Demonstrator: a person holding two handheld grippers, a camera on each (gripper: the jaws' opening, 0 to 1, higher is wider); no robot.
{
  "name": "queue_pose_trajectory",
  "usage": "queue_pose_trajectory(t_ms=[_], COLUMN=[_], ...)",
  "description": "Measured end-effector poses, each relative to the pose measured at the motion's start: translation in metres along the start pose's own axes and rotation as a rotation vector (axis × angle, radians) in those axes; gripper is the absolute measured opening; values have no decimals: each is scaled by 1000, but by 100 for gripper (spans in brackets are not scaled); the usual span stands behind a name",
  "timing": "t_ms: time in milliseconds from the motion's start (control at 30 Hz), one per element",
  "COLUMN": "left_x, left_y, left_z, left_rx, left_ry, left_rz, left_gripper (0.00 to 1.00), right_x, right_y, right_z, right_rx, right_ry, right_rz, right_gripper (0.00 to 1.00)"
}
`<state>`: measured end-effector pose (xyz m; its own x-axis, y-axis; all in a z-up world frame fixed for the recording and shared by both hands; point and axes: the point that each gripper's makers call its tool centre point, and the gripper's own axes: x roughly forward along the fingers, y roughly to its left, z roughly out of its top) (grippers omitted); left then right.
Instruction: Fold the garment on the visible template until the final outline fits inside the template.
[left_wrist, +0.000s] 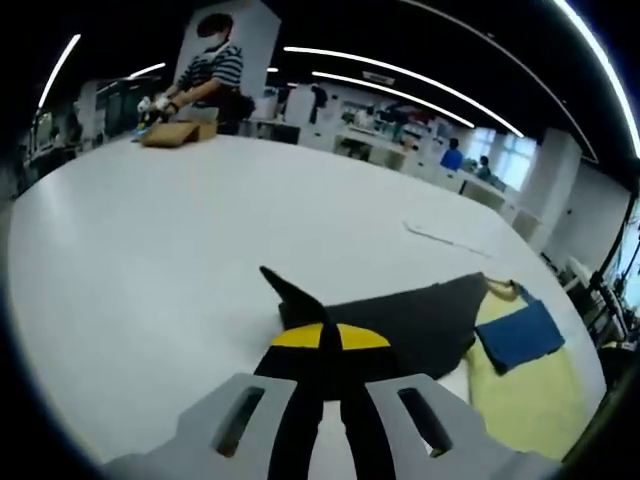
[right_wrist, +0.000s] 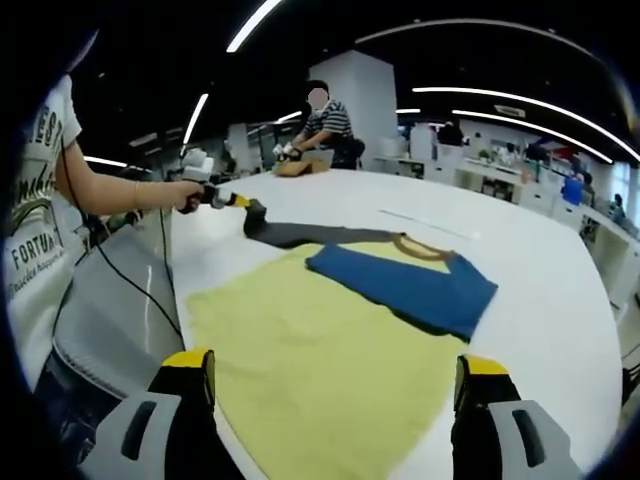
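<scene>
A yellow T-shirt (right_wrist: 330, 340) lies flat on the white table (right_wrist: 540, 250), its blue sleeve (right_wrist: 410, 280) folded in across the chest. The blue sleeve (left_wrist: 520, 335) and the yellow body (left_wrist: 530, 395) lie at the lower right of the left gripper view. My left gripper (left_wrist: 321, 337) is shut on the tip of the dark grey sleeve (left_wrist: 410, 320), pulling it out from the shirt. In the right gripper view a hand (right_wrist: 185, 195) holds that left gripper (right_wrist: 250, 212) at the sleeve's end (right_wrist: 300, 235). My right gripper (right_wrist: 330, 395) stands wide open over the shirt's near hem, holding nothing.
A thin pale line (left_wrist: 445, 238) marks the table beyond the shirt. A person (right_wrist: 325, 125) works at a cardboard box (left_wrist: 180, 132) at the table's far end. Along the table's left edge stands a person in a white T-shirt (right_wrist: 40, 210), with a grey surface (right_wrist: 110, 300) and a cable below.
</scene>
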<state>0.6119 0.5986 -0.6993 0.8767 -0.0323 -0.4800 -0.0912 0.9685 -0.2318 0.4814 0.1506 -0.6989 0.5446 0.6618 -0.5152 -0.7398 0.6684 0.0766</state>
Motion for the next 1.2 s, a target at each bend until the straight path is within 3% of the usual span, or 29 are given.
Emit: queue_pose_trajectory(t_ms=[800,1200], left_x=[16,21], left_y=[-68,-107], left_z=[13,20], left_rx=[74,41], left_ry=[-3,-21], left_rz=[-138,-209], left_gripper=[0,0], right_x=[3,4], right_y=[6,3], right_z=[1,1], right_rx=[-13,-22], right_ry=[-5,-4], right_rz=[4,-7], right_gripper=[99,99])
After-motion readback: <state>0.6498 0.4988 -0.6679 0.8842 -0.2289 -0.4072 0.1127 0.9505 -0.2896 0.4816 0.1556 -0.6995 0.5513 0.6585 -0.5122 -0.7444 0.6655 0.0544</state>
